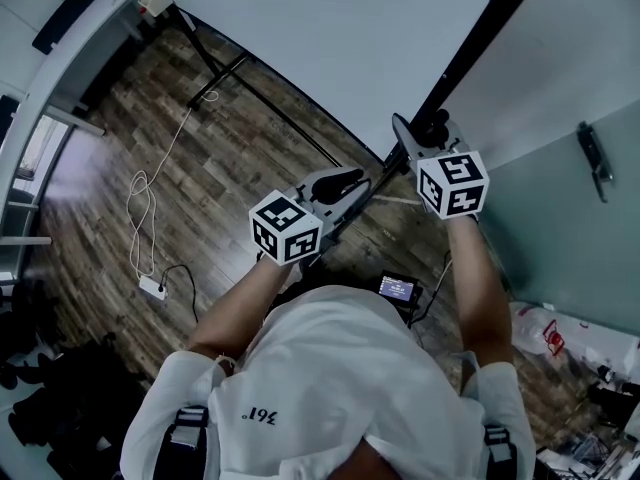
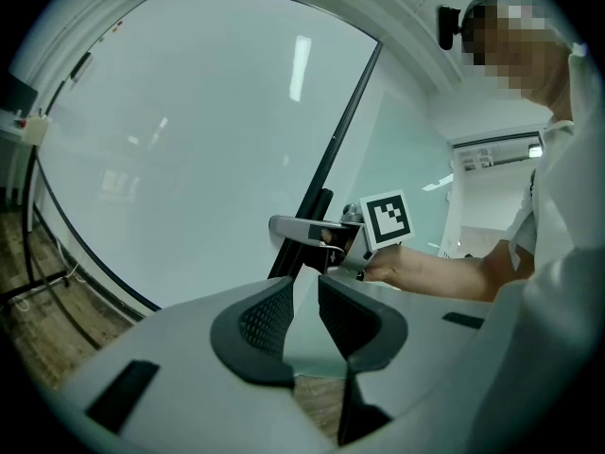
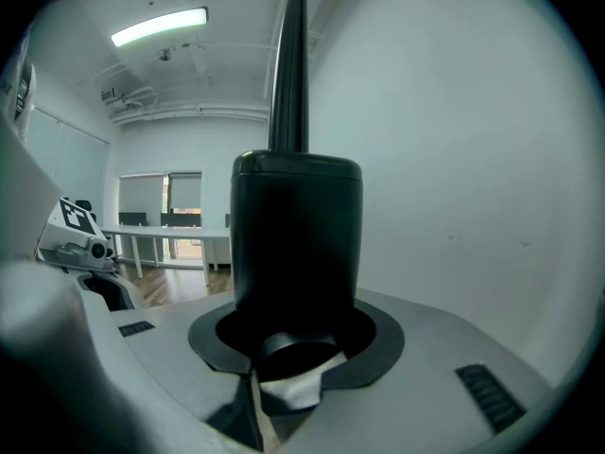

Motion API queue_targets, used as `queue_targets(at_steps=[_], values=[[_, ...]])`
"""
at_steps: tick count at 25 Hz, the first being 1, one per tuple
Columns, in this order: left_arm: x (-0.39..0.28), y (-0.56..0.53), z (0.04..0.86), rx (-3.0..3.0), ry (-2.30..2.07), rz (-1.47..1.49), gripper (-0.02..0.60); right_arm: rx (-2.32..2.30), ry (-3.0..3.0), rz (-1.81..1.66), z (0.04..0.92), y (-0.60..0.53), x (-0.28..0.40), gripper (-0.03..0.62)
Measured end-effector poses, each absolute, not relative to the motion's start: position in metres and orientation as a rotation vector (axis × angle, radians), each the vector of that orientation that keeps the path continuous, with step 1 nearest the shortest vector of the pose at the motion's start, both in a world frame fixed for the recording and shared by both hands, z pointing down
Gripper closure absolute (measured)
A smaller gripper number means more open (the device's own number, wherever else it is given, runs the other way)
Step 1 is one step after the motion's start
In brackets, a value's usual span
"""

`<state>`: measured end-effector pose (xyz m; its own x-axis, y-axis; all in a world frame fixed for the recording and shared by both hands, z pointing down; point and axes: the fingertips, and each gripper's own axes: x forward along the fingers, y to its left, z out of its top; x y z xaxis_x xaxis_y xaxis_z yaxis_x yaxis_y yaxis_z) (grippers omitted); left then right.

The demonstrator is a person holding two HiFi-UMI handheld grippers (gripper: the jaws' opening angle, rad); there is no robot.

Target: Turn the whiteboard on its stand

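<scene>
The big whiteboard (image 1: 330,38) hangs on a black stand post (image 1: 470,53), above a wood floor. My left gripper (image 1: 345,181) is at the board's lower corner. In the left gripper view the pale panel (image 2: 189,140) fills the narrow gap between the left gripper's (image 2: 304,315) pads, so it is shut on the board's edge. My right gripper (image 1: 410,133) is at the foot of the post. In the right gripper view a black cylindrical sleeve (image 3: 296,235) of the post stands between the right gripper's (image 3: 298,334) jaws, and they are closed round it. The right gripper (image 2: 295,229) also shows in the left gripper view.
A white power strip (image 1: 152,288) with a looped cable lies on the floor at left. The stand's black foot bars (image 1: 225,68) run under the board. A small lit screen (image 1: 398,288) sits near my feet. A glass wall with a handle (image 1: 593,158) is at right, with clutter (image 1: 560,338) below it.
</scene>
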<state>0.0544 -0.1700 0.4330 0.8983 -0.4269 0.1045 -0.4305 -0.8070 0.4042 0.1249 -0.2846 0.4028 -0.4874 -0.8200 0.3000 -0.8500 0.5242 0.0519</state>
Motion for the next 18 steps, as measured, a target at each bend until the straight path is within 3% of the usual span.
queue_targets(at_steps=[18], values=[[0.037, -0.154, 0.434, 2.638, -0.646, 0.014, 0.508, 1.428, -2.456, 0.134, 0.403, -0.243, 0.089, 0.434]])
